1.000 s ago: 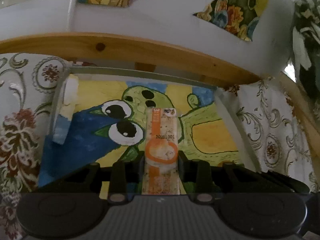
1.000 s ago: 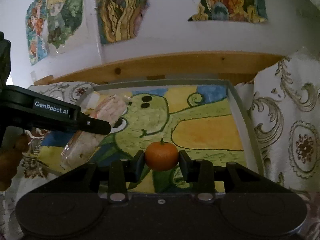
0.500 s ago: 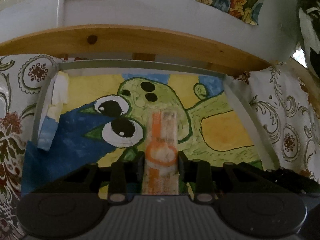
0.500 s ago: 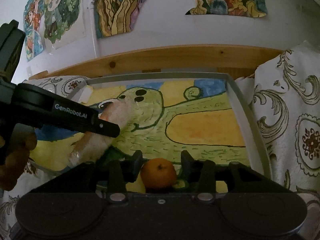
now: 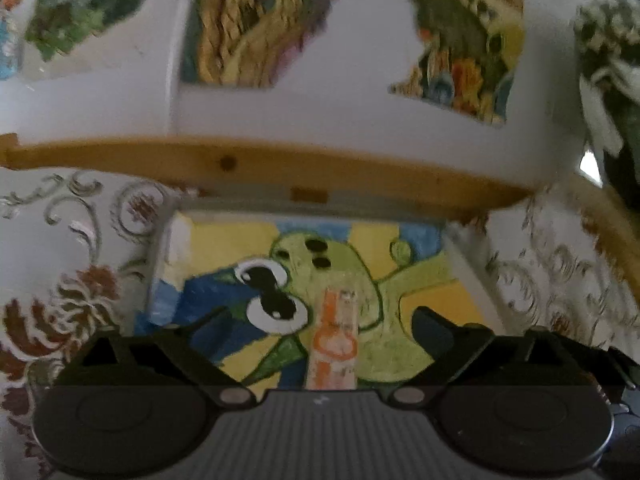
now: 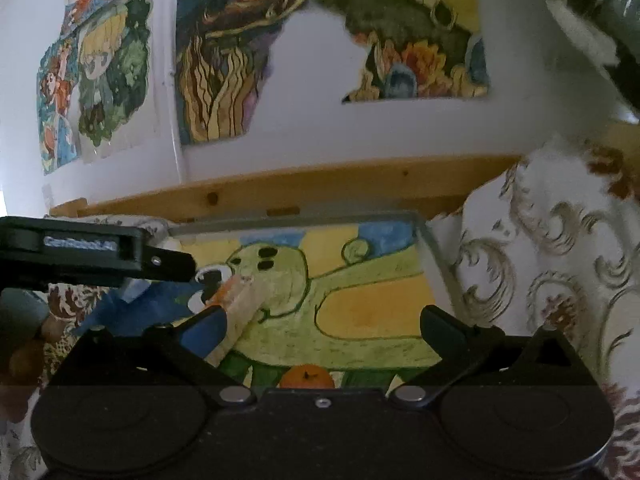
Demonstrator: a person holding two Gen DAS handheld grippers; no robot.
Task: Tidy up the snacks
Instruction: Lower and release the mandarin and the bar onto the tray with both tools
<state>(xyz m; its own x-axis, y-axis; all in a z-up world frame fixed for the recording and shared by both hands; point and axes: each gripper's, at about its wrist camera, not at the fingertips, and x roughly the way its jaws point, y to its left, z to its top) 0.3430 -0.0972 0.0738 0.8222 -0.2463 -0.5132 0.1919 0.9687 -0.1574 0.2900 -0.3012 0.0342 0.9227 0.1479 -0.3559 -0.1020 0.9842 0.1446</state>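
A grey-rimmed tray (image 5: 400, 202) with a green frog painting on its floor lies ahead in both wrist views. An orange-and-clear snack packet (image 5: 333, 344) rests on the painting between the spread fingers of my left gripper (image 5: 322, 314), which is open and not touching it. In the right wrist view a small mandarin (image 6: 306, 377) sits on the tray (image 6: 438, 268) floor just in front of my right gripper (image 6: 323, 314), also open wide. The same packet (image 6: 242, 304) shows at the left there, below a black finger (image 6: 168, 264) of the left gripper.
A wooden rail (image 5: 280, 164) runs behind the tray under a white wall with torn colourful pictures (image 6: 224, 80). Patterned cloth (image 5: 68, 248) covers the surface on both sides of the tray (image 6: 540, 264). A hand (image 6: 24, 344) holds the left gripper at the far left.
Both grippers have opened. The left let go of the snack packet and the right let go of the mandarin; both items now lie on the tray, and both cameras have tilted up and drawn back.
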